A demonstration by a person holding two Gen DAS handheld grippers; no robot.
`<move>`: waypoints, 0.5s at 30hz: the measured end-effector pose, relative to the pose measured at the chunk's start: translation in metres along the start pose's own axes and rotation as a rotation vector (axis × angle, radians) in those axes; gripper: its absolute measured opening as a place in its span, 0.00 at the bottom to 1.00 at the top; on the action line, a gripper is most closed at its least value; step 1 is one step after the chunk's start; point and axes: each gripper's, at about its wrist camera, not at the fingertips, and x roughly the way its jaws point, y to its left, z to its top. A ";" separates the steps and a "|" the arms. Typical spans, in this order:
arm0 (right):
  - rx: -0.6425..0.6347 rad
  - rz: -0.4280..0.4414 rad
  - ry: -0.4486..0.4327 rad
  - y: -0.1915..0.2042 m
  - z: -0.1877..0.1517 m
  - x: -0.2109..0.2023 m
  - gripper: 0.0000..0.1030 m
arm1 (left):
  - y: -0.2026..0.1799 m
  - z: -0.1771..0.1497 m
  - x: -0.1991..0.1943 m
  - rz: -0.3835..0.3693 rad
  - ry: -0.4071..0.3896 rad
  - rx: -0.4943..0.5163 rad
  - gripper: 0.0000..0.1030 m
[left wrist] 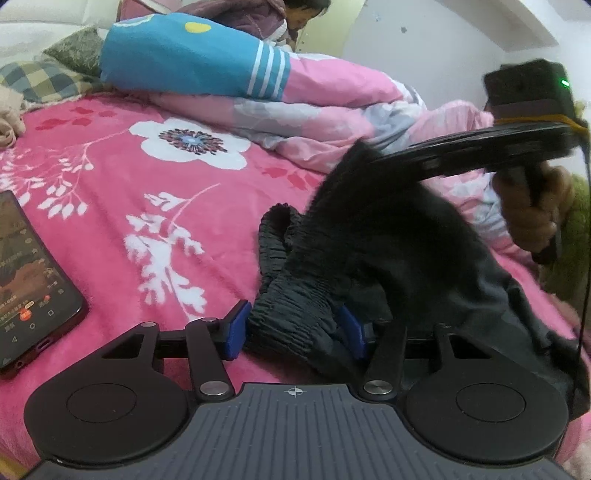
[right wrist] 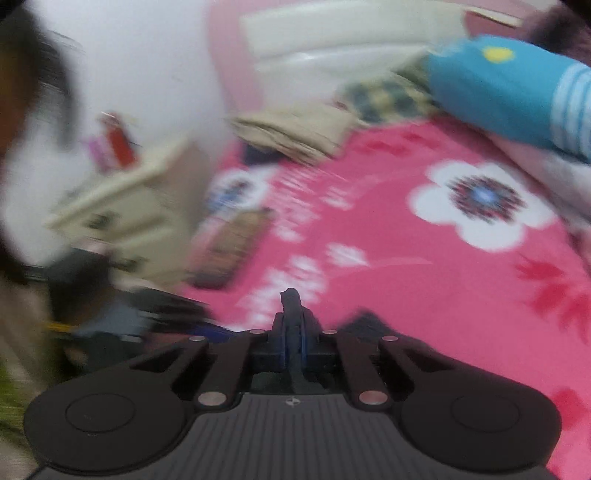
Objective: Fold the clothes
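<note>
A black garment [left wrist: 388, 236] with a gathered elastic waistband lies bunched on the pink floral bedspread [left wrist: 147, 177]. In the left wrist view my left gripper [left wrist: 293, 328] has its blue pads pressed on either side of the waistband. My right gripper [left wrist: 369, 157] comes in from the upper right, held by a hand [left wrist: 535, 210]. It pinches a fold of the same garment and holds it up off the bed. The blurred right wrist view shows the right gripper [right wrist: 293, 325] shut, with a tuft of black fabric [right wrist: 291, 299] sticking out past its tips.
A phone [left wrist: 26, 280] with its screen lit lies on the bedspread at the left, also in the right wrist view as phone [right wrist: 232, 247]. A pink quilt [left wrist: 314, 110] and a blue pillow [left wrist: 184, 55] are heaped at the back. A person [left wrist: 295, 18] sits behind them.
</note>
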 end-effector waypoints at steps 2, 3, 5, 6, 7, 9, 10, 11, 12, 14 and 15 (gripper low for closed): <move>-0.020 0.048 -0.012 0.004 0.004 -0.002 0.07 | 0.004 0.001 -0.002 -0.013 -0.003 -0.022 0.51; -0.028 0.055 -0.013 0.004 0.006 -0.001 0.07 | 0.004 0.001 -0.001 -0.014 0.003 -0.024 0.51; -0.005 0.012 0.019 -0.008 0.006 0.011 0.07 | 0.005 0.001 0.000 -0.014 0.014 -0.024 0.51; 0.000 -0.013 0.034 -0.015 0.006 0.018 0.07 | 0.003 0.001 0.000 -0.010 0.018 -0.014 0.51; 0.001 -0.035 0.044 -0.021 0.005 0.025 0.07 | 0.002 0.000 0.000 -0.005 0.021 -0.005 0.50; 0.008 -0.068 0.050 -0.032 0.004 0.036 0.07 | 0.001 0.000 0.001 0.004 0.030 0.009 0.50; 0.010 -0.082 0.049 -0.037 0.003 0.041 0.07 | 0.001 -0.001 0.001 0.006 0.033 0.013 0.50; 0.007 -0.098 0.051 -0.041 0.003 0.044 0.07 | 0.001 -0.001 0.001 0.007 0.036 0.014 0.50; 0.003 -0.114 0.053 -0.044 0.002 0.048 0.07 | 0.001 -0.001 0.001 0.007 0.038 0.015 0.49; -0.014 -0.150 0.067 -0.047 0.000 0.053 0.07 | 0.002 -0.001 0.001 0.007 0.042 0.015 0.49; -0.023 -0.167 0.077 -0.048 -0.002 0.056 0.07 | 0.002 -0.001 0.002 0.008 0.044 0.016 0.49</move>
